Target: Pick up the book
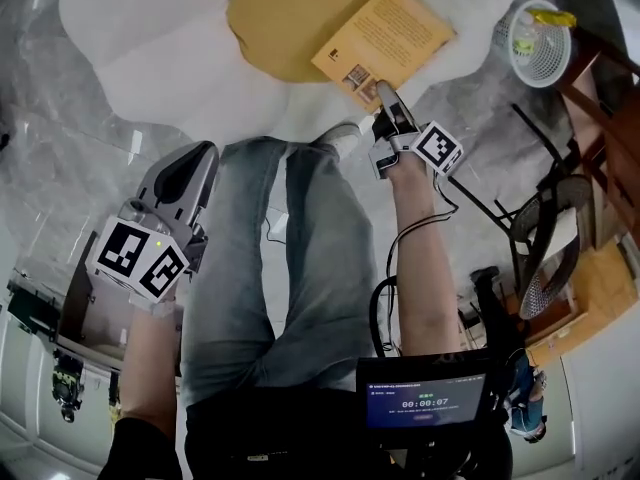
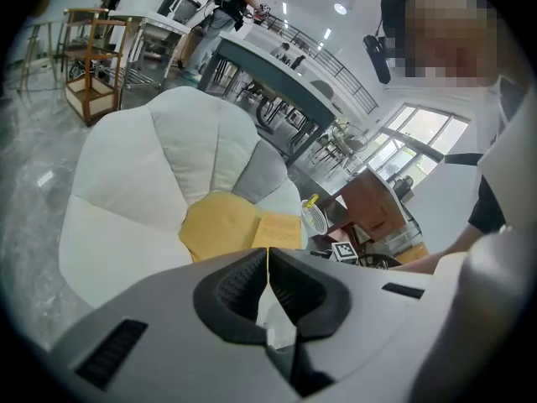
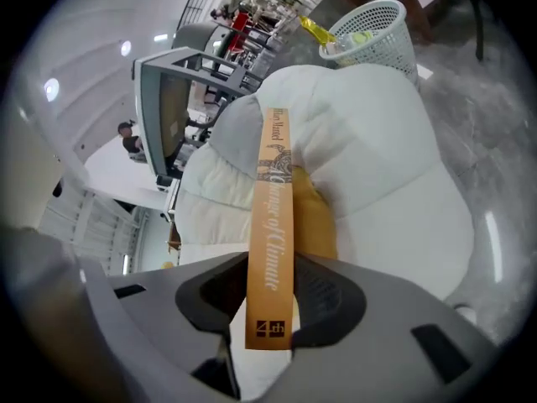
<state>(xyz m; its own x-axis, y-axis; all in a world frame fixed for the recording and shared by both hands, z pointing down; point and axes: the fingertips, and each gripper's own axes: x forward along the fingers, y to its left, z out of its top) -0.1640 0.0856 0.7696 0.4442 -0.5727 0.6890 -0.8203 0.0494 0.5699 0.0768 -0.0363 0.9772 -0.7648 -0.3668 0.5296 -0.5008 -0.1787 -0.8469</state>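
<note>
The orange book (image 1: 385,33) lies out over the white flower-shaped cushion (image 1: 150,28) and its yellow centre (image 1: 285,8). My right gripper (image 1: 383,93) is shut on the book's near corner. In the right gripper view the book's spine (image 3: 273,225) stands upright between the two pads of my right gripper (image 3: 270,300), lifted off the cushion. My left gripper (image 1: 190,163) hangs low at the left beside the person's leg, well away from the book. Seen in its own view, the left gripper (image 2: 268,263) has its jaws meeting, with nothing between them, and the book (image 2: 278,229) shows beyond.
A white mesh basket (image 1: 540,43) stands right of the cushion, next to wooden furniture (image 1: 610,88). A floor fan (image 1: 550,238) and cables lie at the right. The person's jeans-clad legs (image 1: 290,248) fill the middle, above a small screen (image 1: 425,398).
</note>
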